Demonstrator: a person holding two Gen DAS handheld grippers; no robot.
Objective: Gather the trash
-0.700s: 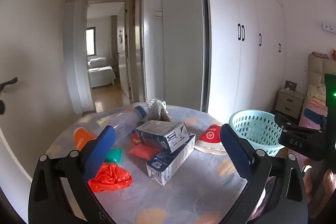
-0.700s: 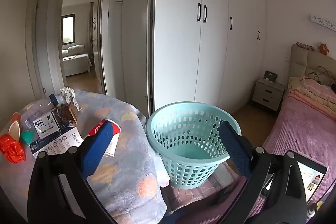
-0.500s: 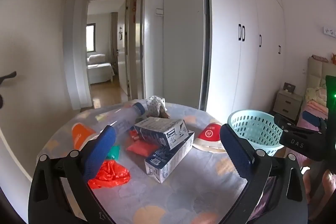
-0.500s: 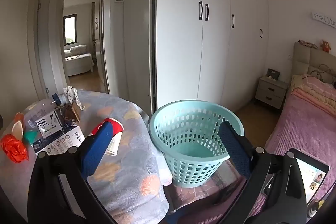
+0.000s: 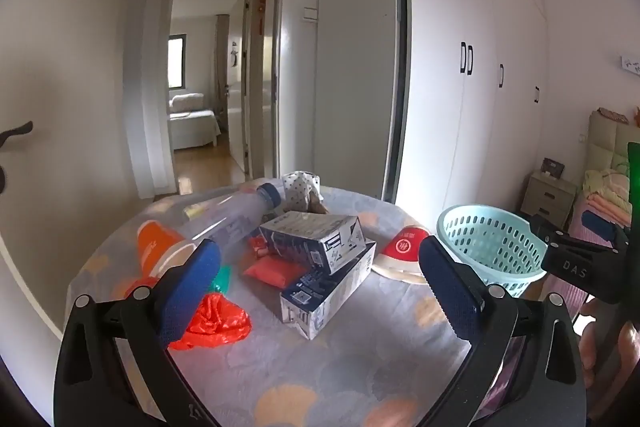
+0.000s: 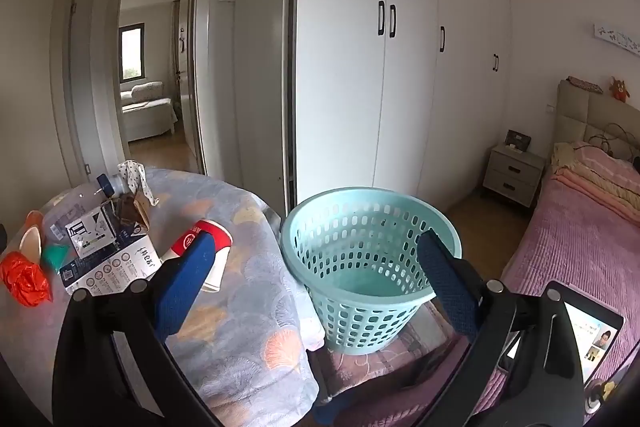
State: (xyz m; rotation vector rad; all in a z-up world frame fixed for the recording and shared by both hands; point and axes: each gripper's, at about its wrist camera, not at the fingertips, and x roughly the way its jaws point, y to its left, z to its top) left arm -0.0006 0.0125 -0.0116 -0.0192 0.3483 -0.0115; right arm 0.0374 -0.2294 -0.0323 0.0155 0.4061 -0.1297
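Note:
Trash lies on a round table [image 5: 360,359] with a patterned cloth: two stacked cartons [image 5: 320,259], a clear plastic bottle [image 5: 236,215], a crumpled red bag [image 5: 212,323], an orange cup [image 5: 154,243] and a red paper cup [image 5: 402,251] on its side. My left gripper [image 5: 320,283] hovers open in front of the cartons, nothing between its blue pads. In the right wrist view my right gripper [image 6: 316,277] is open and empty, above the gap between the table [image 6: 248,291] and a light-blue basket [image 6: 368,259]. The red cup [image 6: 202,247] lies behind its left finger.
A bed [image 6: 580,259] with a pink cover stands to the right, with a nightstand [image 6: 514,175] by the white wardrobe [image 6: 400,67]. A phone [image 6: 592,331] is propped at the lower right. An open doorway [image 5: 200,99] leads to another room.
Both views have tilted slightly: the table, trash and basket sit a little lower in the frames than before. Both grippers stay open and nothing was picked up.

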